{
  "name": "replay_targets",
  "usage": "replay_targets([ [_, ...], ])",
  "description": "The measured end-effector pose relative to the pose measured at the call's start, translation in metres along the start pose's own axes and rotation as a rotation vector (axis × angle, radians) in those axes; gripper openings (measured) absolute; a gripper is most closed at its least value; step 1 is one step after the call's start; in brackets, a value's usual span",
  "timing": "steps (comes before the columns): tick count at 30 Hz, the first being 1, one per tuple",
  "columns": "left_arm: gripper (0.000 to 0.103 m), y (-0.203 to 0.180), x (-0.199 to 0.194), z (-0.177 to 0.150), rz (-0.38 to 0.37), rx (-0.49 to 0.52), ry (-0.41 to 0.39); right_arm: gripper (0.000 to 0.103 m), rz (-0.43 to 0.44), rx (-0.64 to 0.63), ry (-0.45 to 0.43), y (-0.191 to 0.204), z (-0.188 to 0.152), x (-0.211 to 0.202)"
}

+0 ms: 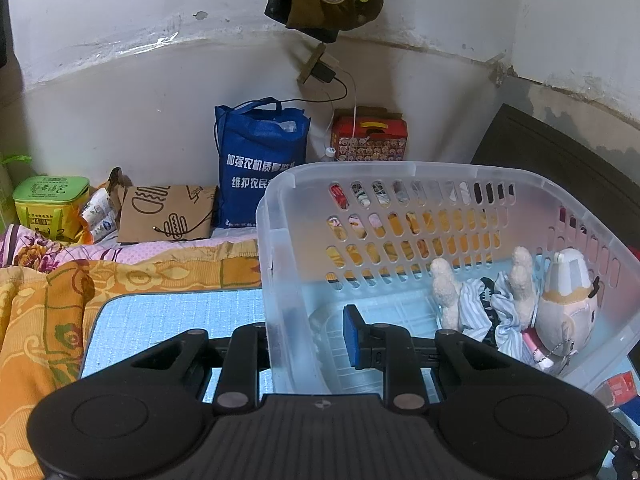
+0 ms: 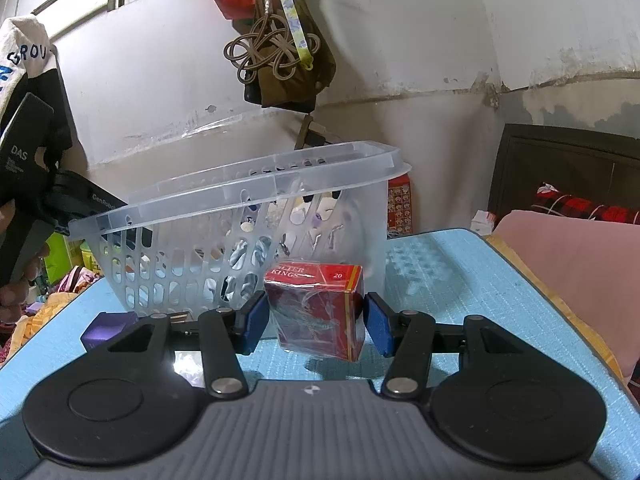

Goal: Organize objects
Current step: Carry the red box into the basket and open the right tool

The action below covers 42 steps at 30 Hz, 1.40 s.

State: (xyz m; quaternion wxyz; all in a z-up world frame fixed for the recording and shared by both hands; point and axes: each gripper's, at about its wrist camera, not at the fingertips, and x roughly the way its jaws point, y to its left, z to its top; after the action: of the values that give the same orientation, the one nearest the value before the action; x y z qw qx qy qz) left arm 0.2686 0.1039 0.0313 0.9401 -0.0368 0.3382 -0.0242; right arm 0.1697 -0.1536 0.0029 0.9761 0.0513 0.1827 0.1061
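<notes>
A clear plastic basket [image 1: 280,200] stands tilted on a light blue mat [image 1: 180,312]. My left gripper [image 1: 308,336] straddles its left wall, one finger outside, one blue pad [image 1: 352,336] inside, closed on the wall. Inside lie a plush toy [image 1: 564,304] and striped cloth [image 1: 476,308]. In the right wrist view, the basket [image 2: 240,196] is behind a red cigarette box [image 2: 320,312] on the mat [image 2: 460,280]. My right gripper [image 2: 316,324] is open, its pads either side of the box with small gaps.
A purple block [image 2: 102,328] lies on the mat at left. A blue bag [image 1: 260,160], red box [image 1: 372,140], brown paper bag [image 1: 168,216] and green tin [image 1: 50,204] line the wall. A pink cushion [image 2: 568,272] lies right. Bags hang on the wall [image 2: 276,52].
</notes>
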Motion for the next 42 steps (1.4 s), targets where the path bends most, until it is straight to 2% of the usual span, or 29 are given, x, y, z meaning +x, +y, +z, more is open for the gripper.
replay_targets([
  [2,0.031,0.001,-0.001,0.0,-0.007,-0.007,-0.003,0.056,0.0,0.001,0.002,0.0,0.0,0.0],
  [6,0.051,0.005,-0.006,0.002,-0.001,-0.023,-0.019,0.056,-0.002,0.002,0.005,0.0,0.0,0.0],
  [9,0.055,0.004,-0.018,0.005,0.016,-0.023,-0.06,0.056,-0.003,0.002,0.009,-0.001,0.001,0.0],
  [12,0.056,0.001,-0.025,0.009,0.005,-0.017,-0.064,0.056,-0.004,0.002,0.01,-0.001,0.001,0.0],
  [15,0.053,-0.006,-0.027,0.009,0.035,0.005,-0.059,0.056,0.004,0.012,0.008,-0.003,0.002,0.0],
  [19,0.036,-0.008,-0.028,0.008,0.095,0.017,-0.062,0.056,0.022,0.047,0.009,-0.01,0.006,-0.008],
  [20,0.033,-0.006,-0.028,0.009,0.098,0.013,-0.063,0.056,0.024,0.048,-0.007,-0.012,0.009,-0.015],
  [22,0.023,-0.003,-0.028,0.01,0.11,0.003,-0.063,0.056,0.023,0.029,-0.041,-0.011,0.019,-0.031],
  [28,0.023,-0.007,-0.032,0.007,0.14,0.004,-0.064,0.057,0.011,-0.049,-0.098,-0.004,0.054,-0.058],
  [37,0.025,-0.001,-0.036,0.006,0.118,-0.013,-0.075,0.057,-0.038,-0.086,-0.069,0.005,0.087,-0.031],
  [42,0.028,0.004,-0.037,0.006,0.102,-0.046,-0.079,0.057,-0.032,-0.104,-0.059,0.012,0.096,-0.023],
])
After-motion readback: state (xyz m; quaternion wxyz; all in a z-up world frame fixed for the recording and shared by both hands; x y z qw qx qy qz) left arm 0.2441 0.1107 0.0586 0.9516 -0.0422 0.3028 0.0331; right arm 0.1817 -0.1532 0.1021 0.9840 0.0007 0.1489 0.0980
